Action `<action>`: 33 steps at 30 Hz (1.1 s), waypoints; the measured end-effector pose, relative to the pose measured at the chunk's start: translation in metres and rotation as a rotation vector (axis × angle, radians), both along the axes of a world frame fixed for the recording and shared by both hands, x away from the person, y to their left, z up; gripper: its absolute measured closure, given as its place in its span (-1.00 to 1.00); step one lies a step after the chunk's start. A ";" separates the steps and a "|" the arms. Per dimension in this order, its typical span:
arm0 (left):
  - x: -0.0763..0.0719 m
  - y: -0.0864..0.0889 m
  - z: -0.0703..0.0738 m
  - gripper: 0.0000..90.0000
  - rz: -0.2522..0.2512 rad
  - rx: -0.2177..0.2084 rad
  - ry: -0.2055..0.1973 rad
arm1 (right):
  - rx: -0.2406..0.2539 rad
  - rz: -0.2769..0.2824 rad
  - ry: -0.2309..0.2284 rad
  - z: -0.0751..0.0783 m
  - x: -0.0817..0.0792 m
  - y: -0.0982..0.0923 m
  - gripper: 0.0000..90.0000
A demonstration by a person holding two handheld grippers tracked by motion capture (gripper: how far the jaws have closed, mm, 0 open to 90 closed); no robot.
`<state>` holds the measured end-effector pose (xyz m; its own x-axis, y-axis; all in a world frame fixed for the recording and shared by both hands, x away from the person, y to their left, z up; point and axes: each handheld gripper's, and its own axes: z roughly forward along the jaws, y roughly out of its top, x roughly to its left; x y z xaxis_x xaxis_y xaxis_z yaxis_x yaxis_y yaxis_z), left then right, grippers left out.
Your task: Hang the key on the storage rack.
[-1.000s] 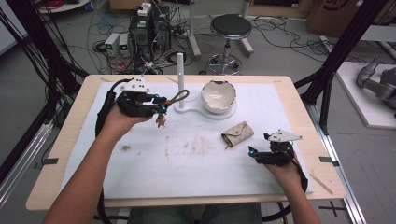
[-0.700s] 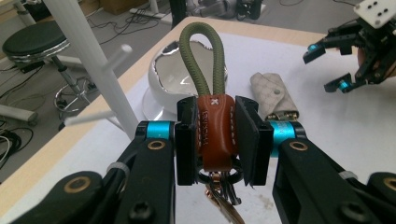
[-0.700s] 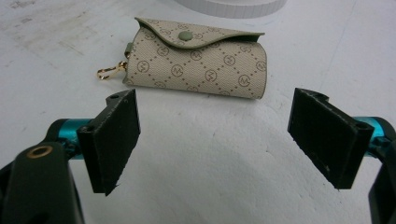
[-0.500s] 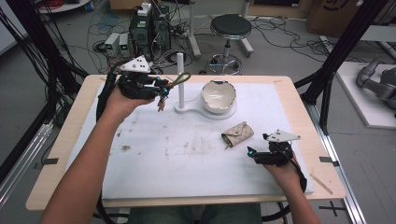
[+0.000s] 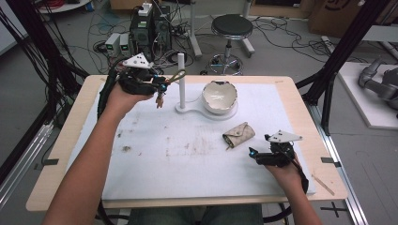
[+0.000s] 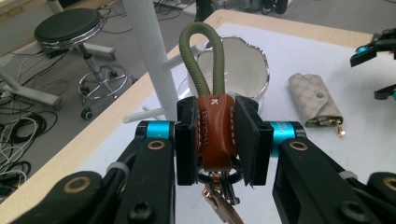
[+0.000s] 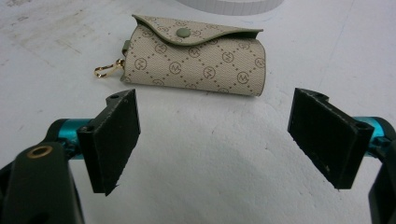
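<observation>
The left gripper (image 6: pixel 215 140) clamps the keychain (image 6: pixel 215 133) by its brown leather tab, green loop free — presumably to hook over the white post (image 5: pixel 181 77) just beside it — while the right gripper (image 7: pixel 217 140) waits wide open near the key pouch (image 7: pixel 196 60).

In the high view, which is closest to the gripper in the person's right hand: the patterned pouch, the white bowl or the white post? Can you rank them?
From the right gripper:
1. Patterned pouch, just up-left of it.
2. White bowl, farther back on the mat.
3. White post, left of the bowl.
</observation>
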<state>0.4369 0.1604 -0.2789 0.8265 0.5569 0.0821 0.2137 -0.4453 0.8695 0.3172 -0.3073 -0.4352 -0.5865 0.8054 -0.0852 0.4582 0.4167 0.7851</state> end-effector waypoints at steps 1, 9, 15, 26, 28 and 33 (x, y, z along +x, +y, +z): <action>0.001 0.000 -0.001 0.56 0.004 0.001 0.001 | -0.003 -0.001 -0.001 0.000 0.000 0.000 -0.62; 0.006 0.004 -0.005 0.17 0.064 -0.014 0.037 | -0.001 0.003 0.002 0.000 0.000 0.002 -0.62; -0.001 0.006 -0.007 0.06 0.060 -0.030 0.032 | 0.002 0.003 0.001 0.000 0.000 0.001 -0.62; -0.023 0.011 -0.019 -0.06 0.008 -0.083 0.054 | 0.002 0.003 0.000 0.001 -0.001 0.000 -0.62; -0.027 0.012 -0.021 -0.08 -0.001 -0.091 0.056 | 0.005 0.001 -0.003 0.001 -0.001 -0.001 -0.62; -0.037 0.011 -0.027 -0.14 -0.029 -0.078 0.081 | 0.004 0.000 -0.002 0.001 0.000 -0.002 -0.62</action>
